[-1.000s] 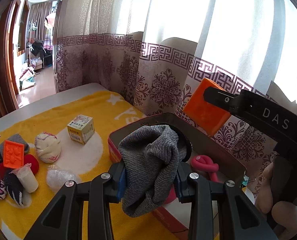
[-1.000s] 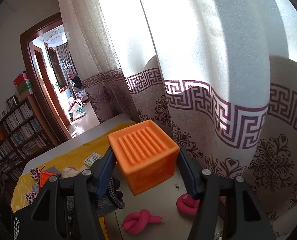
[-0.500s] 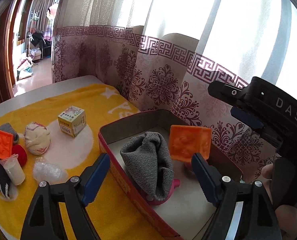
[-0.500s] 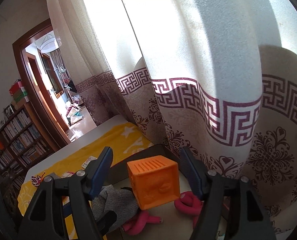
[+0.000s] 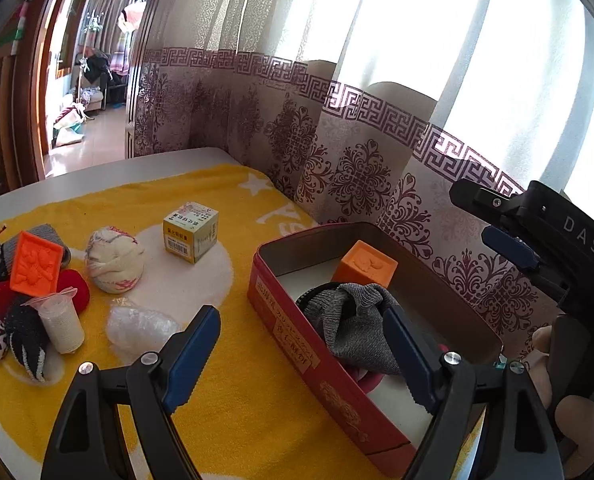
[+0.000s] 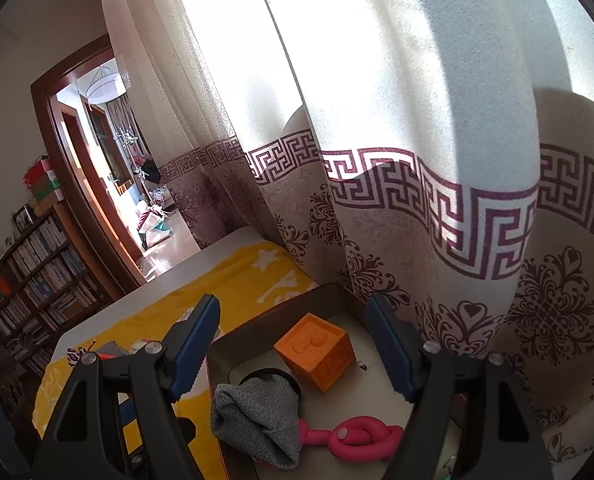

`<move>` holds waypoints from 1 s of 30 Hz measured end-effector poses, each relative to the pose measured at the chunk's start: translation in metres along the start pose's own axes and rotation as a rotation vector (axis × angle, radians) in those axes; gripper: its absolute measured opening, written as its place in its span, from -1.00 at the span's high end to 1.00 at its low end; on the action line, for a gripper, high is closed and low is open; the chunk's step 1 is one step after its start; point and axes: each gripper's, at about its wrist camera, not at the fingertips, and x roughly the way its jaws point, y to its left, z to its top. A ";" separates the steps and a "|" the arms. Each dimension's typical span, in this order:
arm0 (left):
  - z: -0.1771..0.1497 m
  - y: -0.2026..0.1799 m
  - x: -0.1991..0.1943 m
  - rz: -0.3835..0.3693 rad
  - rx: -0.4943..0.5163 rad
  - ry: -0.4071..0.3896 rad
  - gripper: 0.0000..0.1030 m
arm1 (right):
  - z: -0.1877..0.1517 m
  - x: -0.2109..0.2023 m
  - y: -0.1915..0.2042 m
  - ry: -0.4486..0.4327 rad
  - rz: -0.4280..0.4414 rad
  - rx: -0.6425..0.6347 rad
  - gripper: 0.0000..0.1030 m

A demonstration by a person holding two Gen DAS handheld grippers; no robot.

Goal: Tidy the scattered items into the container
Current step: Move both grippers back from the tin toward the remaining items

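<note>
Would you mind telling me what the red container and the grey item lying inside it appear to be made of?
The red container looks like painted tin: thin rigid walls, dull metallic inside, gold print outside. The grey item looks like knitted fabric, probably wool or acrylic: fine ribbing, soft slumped folds, matte.

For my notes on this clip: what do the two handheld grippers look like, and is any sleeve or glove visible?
Both the left gripper and the right gripper are matte black plastic, with two triangular cut-out arms, silver screw heads at the pivots, and blue pads with serrated lower edges lining the jaws. The left wrist view shows white "DAS" lettering on the right gripper's body. A bare hand grips it; no sleeve or glove shows.
</note>
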 end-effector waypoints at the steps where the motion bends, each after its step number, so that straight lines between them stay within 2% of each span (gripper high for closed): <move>1: -0.001 0.007 -0.001 0.017 -0.010 -0.002 -0.66 | -0.001 0.002 0.002 0.005 0.002 -0.003 -0.54; 4: -0.003 0.028 -0.004 0.080 -0.035 -0.014 -0.66 | -0.007 0.008 0.009 0.025 0.009 -0.018 -0.55; 8: -0.001 0.063 -0.012 0.125 -0.117 -0.027 -0.68 | -0.017 0.019 0.021 0.058 0.025 -0.051 -0.55; 10: 0.000 0.082 -0.017 0.148 -0.170 -0.038 -0.96 | -0.022 0.022 0.027 0.071 0.034 -0.069 -0.55; 11: 0.000 0.090 -0.021 0.159 -0.196 -0.050 -1.00 | -0.024 0.023 0.030 0.076 0.039 -0.076 -0.55; 19: 0.000 0.156 -0.043 0.249 -0.357 -0.079 -1.00 | -0.037 0.031 0.044 0.105 0.078 -0.115 -0.55; 24: 0.001 0.186 -0.061 0.317 -0.381 -0.101 -1.00 | -0.047 0.028 0.059 0.104 0.141 -0.155 -0.55; 30: 0.000 0.226 -0.084 0.424 -0.382 -0.093 -1.00 | -0.063 0.022 0.089 0.093 0.206 -0.263 -0.56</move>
